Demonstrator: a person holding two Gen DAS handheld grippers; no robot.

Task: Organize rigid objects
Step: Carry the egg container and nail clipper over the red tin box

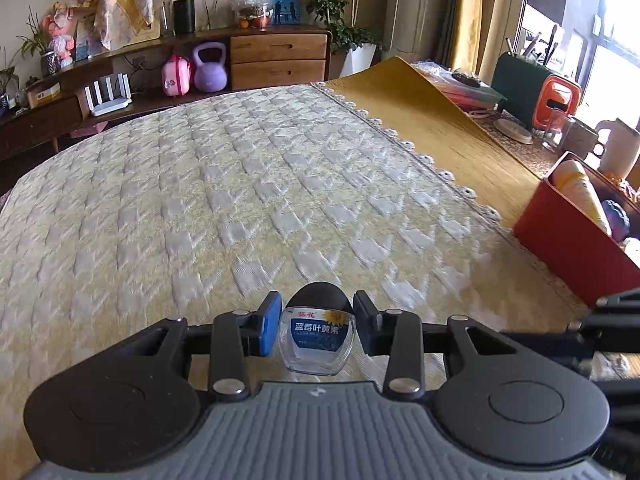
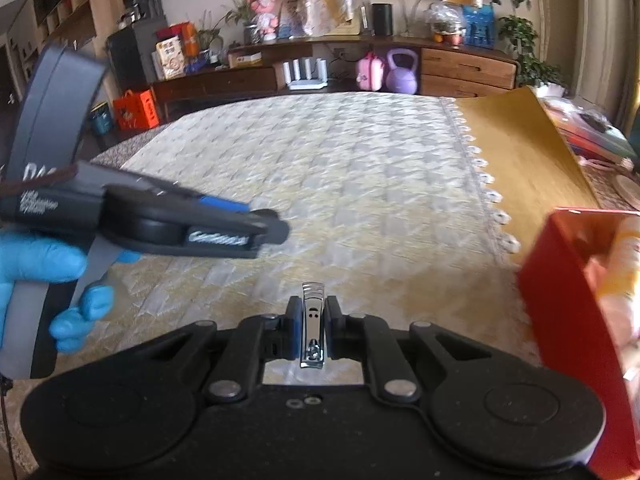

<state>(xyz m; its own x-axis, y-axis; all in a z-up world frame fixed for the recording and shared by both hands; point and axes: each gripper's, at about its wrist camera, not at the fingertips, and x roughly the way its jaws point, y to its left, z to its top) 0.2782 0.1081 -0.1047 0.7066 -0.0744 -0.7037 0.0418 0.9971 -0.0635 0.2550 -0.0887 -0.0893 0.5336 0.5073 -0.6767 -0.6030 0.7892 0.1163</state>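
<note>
Left wrist view.
- Left gripper (image 1: 316,320): jaws closed on a bottle (image 1: 317,340), one blue pad and one black pad pressed to its sides.
- Bottle: small, clear, black cap pointing away, blue-and-white label with a sunflower; held above the cloth (image 1: 240,184), clear of it.
- Cloth: cream, quilted, lace-edged, spread over the counter; yellow mat (image 1: 436,120) beside it at right, far end curled up.
- Red box (image 1: 560,244): at right edge, on the counter, open-topped; a cream-yellow tube and a dark blue item inside.
- Background: wooden sideboard (image 1: 276,60) with drawers, purple kettlebell (image 1: 210,68), pink case, white router.

Right wrist view.
- Right gripper (image 2: 313,322): jaws nearly together, clamped on a nail clipper (image 2: 313,328).
- Nail clipper: chrome, held lengthwise between the pads, lever end pointing away, above the cloth (image 2: 340,168).
- Left gripper (image 2: 276,232): at left, seen side-on, blurred, held in a blue-gloved hand (image 2: 44,272); bottle not discernible here.
- Red box (image 2: 568,304): at right, near wall close to the right gripper, contents blurred.
- Background: same sideboard (image 2: 468,68), kettlebell (image 2: 402,72), orange crate on the floor at left.
</note>
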